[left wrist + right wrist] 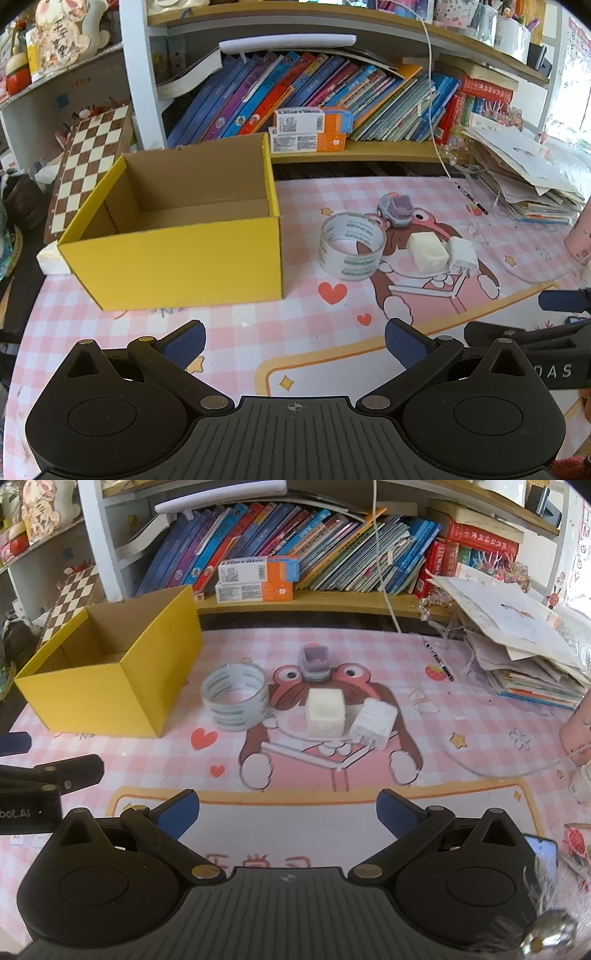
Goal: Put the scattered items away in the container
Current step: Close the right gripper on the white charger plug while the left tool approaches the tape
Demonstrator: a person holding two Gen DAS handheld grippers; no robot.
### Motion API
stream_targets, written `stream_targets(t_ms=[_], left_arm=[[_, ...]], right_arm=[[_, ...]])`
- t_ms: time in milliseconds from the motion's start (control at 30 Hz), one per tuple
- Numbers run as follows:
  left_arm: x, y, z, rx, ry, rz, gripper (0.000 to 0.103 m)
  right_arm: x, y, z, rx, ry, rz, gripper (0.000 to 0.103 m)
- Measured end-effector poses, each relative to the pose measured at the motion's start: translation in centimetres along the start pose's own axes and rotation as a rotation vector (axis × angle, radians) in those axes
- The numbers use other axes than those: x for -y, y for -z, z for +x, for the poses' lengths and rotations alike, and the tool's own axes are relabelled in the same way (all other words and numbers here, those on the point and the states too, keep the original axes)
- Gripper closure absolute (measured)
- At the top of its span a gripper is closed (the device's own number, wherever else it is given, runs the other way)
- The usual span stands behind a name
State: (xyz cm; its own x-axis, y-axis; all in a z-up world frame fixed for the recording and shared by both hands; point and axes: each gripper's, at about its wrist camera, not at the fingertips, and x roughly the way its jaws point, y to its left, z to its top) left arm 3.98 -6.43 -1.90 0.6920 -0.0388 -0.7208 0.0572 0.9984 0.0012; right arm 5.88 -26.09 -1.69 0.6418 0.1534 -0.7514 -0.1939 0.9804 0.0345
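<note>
Right wrist: clear tape roll [235, 698], upright.

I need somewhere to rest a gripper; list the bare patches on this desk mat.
Bare: the mat between both open grippers and the yellow box; also between charger and paper pile. Crowded: tape roll, toy car, white cube.

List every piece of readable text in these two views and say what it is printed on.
"DAS": black body of the right gripper, cut off by the frame edge.
"bot.AI": black body of the left gripper, also cut off.
Upper white-and-orange carton: large grey brand word, too blurred to read.
Clear tape roll: repeated green print, unreadable.
Book spines: too small.
Cream figurine's sign: unreadable.
</note>
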Motion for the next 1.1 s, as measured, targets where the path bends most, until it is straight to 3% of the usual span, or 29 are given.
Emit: stream_targets(t_ms=[600,967,1100], left_arm=[[4.4,-1.4,1.2,0.065,0.019,0.154,0.0],[6.0,-2.1,2.9,0.103,0.04,0.231,0.0],[6.3,-2.3,3.8,0.099,0.059,0.233,0.0]], right_arm=[[3.5,-0.8,0.3,0.12,0.016,0.03,0.0],[4.9,-1.3,2.1,0.15,0.004,0.049,0.0],[5.3,-1.5,3.1,0.123,-0.003,0.048,0.002]])
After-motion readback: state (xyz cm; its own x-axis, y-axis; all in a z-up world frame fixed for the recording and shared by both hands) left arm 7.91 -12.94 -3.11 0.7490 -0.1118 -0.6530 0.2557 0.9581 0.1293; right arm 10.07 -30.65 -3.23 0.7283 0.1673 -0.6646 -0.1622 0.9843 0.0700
